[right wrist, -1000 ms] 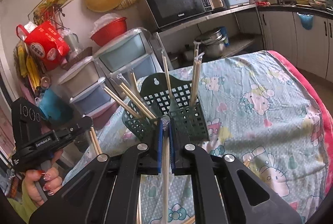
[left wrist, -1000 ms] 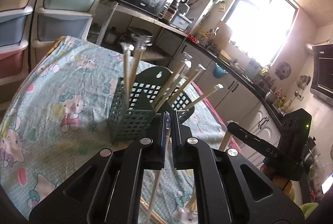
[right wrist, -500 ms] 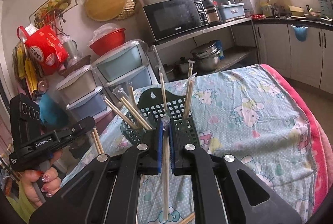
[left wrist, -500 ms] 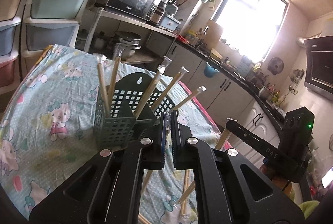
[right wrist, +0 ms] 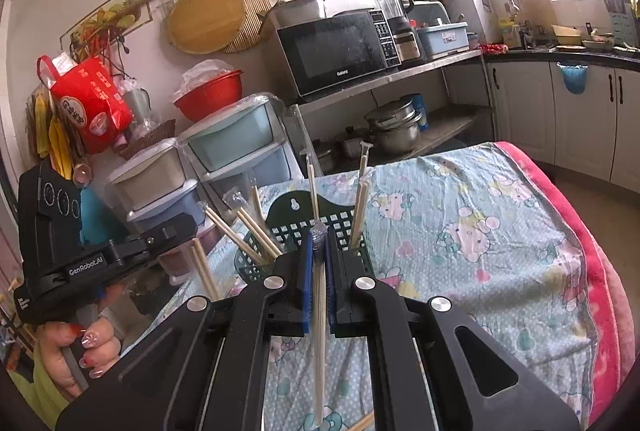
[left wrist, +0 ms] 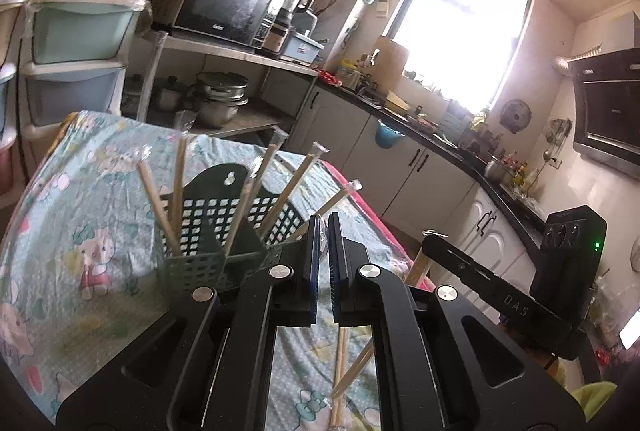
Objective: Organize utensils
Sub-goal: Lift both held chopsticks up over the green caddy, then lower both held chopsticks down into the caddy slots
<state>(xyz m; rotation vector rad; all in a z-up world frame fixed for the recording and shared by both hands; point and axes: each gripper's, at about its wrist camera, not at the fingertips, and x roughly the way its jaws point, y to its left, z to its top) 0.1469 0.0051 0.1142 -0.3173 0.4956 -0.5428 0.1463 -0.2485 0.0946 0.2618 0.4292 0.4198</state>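
A dark green mesh utensil holder (left wrist: 224, 227) stands on the patterned tablecloth and holds several wrapped chopstick pairs (left wrist: 288, 191). It also shows in the right wrist view (right wrist: 304, 227). My left gripper (left wrist: 324, 231) is shut on a wrapped chopstick pair (left wrist: 342, 355) that hangs below it, just right of the holder. My right gripper (right wrist: 318, 243) is shut on another wrapped chopstick pair (right wrist: 319, 331), held upright in front of the holder. The other gripper shows at each view's edge.
The tablecloth (right wrist: 480, 251) has a pink edge at the right. More chopsticks (left wrist: 356, 371) lie on the cloth below the left gripper. Stacked plastic drawers (right wrist: 232, 159) and a shelf with a microwave (right wrist: 336, 51) stand behind the table.
Both grippers have risen and pulled back from the holder, each with its chopstick pair still in it. The holder now looks lower and farther away.
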